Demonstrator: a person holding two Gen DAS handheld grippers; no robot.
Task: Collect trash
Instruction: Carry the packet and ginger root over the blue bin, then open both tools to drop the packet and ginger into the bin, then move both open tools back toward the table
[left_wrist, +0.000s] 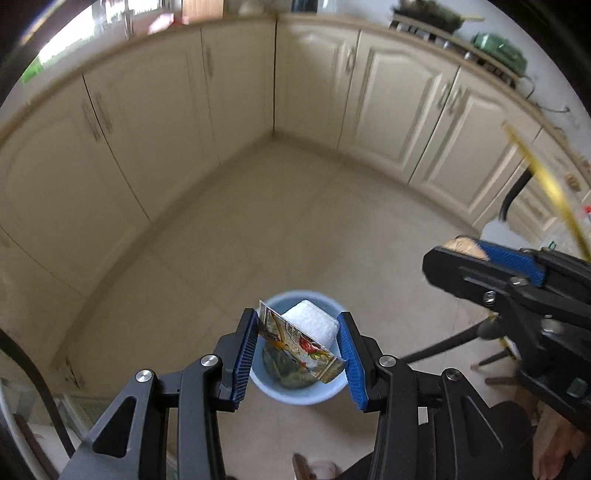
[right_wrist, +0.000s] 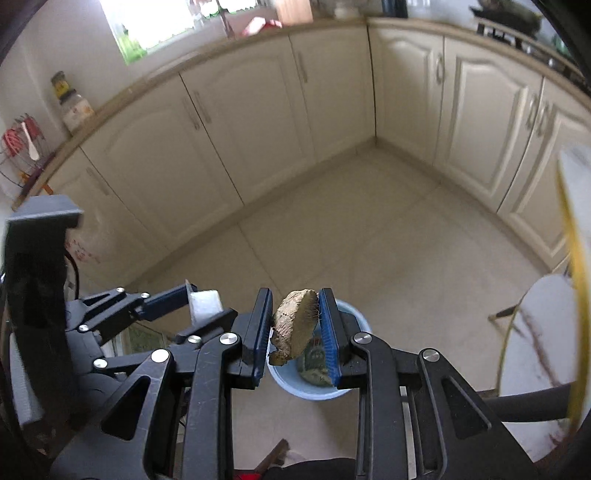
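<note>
Both tools are tipped steeply down over a light blue bin (left_wrist: 295, 391) sitting on the beige tiled floor (left_wrist: 295, 221). The left tool (left_wrist: 301, 347) has its blue pads clamped on a printed snack wrapper (left_wrist: 299, 343) together with a white foam chunk (left_wrist: 314, 321), jaws at a middling width, and the pair hangs right above the bin's mouth. The right tool (right_wrist: 295, 328) sits just beside it, jaws narrower, pinching a tan, crumpled, fibrous lump (right_wrist: 295, 321), can't tell exactly what it is, also over the bin. There's already some greenish trash at the bottom of the bin.

Room-wise it's a kitchen corner: cream cabinet doors (right_wrist: 258, 122) wrap around under a worktop (right_wrist: 110, 99) with jars and a window above. A white marble-look table with gold legs (right_wrist: 535, 332) pokes in at the right of the right wrist view.
</note>
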